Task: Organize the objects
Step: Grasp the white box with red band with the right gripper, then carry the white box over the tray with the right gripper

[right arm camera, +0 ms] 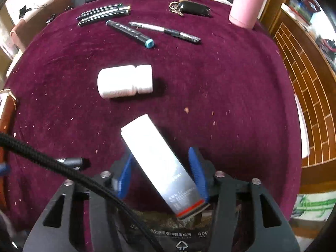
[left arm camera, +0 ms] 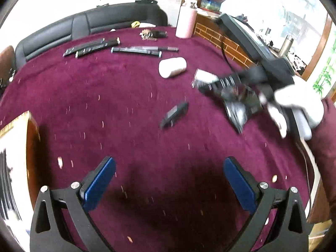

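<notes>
- Maroon cloth [right arm camera: 220,88] covers the round table you are working over, with a black sofa [left arm camera: 88,27] behind it and brick-patterned wood panelling [right arm camera: 304,96] to your right.
- Your right gripper [right arm camera: 162,174] has its blue pads [right arm camera: 197,172] closed in on a long silvery box [right arm camera: 159,163]; the box sits tilted between them, its far white end up over the cloth and its red-striped end back near the gripper body.
- From the left wrist view, that same box [left arm camera: 204,76] shows blurred at the front of your right gripper [left arm camera: 212,84], above the cloth on the right side of the table.
- Your left gripper [left arm camera: 169,180] hangs over bare cloth with its jaws wide apart and nothing between them.
- Just beyond the box, a white pill bottle [right arm camera: 125,82] lies on its side.
- A small dark object [left arm camera: 174,115] lies alone on the cloth between your two grippers; it is too blurred to name.
- Farther back, a black marker with a teal cap [right arm camera: 130,33] and a silver pen [right arm camera: 166,31] lie near each other, with a cluster of dark pens [right arm camera: 103,13] to their left.
- A black key case with keys [right arm camera: 190,7] lies near the far edge.
- A pink bottle [right arm camera: 245,4] stands upright at the far right edge.
</notes>
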`<state>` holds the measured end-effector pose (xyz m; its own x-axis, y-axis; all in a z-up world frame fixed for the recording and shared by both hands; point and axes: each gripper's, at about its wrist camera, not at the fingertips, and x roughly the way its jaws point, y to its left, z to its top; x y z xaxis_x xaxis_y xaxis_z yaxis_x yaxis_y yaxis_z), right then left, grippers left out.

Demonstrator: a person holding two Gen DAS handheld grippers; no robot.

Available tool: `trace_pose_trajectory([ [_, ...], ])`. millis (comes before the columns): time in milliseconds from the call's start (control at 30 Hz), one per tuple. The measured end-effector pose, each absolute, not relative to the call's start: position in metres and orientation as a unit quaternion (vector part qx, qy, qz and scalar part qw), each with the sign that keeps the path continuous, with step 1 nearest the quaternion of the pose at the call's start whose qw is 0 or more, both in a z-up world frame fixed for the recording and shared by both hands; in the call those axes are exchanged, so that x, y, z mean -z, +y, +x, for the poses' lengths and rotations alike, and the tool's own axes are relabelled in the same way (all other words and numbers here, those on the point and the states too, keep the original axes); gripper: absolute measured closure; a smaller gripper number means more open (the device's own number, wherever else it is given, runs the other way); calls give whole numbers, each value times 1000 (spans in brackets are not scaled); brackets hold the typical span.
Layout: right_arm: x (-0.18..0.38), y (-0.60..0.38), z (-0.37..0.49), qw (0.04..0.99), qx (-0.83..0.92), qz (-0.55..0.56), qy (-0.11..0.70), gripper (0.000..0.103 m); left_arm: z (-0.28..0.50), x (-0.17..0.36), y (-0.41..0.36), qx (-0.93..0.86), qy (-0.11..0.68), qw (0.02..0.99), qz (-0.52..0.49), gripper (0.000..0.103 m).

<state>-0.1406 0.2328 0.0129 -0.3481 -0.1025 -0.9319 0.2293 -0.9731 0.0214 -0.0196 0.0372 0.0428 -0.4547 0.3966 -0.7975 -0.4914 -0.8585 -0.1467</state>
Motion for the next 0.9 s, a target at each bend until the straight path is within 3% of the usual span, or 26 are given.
trace_pose_trajectory([
  [100, -15, 237, -129, 105, 817, 565, 51, 54, -46, -44, 54, -842, 83, 291, -446, 12],
  [167, -13, 238, -124, 101, 819, 562, 54, 53, -61, -31, 73, -827, 127, 301, -458, 50],
  [233, -14, 241, -120, 102, 822, 558, 51, 53, -73, -15, 86, -811, 149, 299, -479, 67],
  [400, -15, 243, -118, 104, 830, 547, 32, 53, -89, -8, 110, -812, 175, 297, -471, 78],
  [467, -14, 242, -119, 100, 833, 543, 31, 53, -86, -8, 118, -811, 187, 300, -466, 91],
  [600, -14, 238, -117, 76, 843, 531, 46, 65, -73, -7, 127, -803, 184, 321, -468, 92],
  [633, -14, 237, -117, 76, 843, 530, 46, 76, -72, -8, 126, -803, 176, 322, -470, 92],
  [667, -15, 236, -117, 73, 844, 529, 45, 78, -71, -8, 122, -803, 162, 324, -474, 92],
  [900, -31, 237, -103, 99, 850, 518, 4, 78, -59, -23, 94, -818, 103, 315, -469, 92],
])
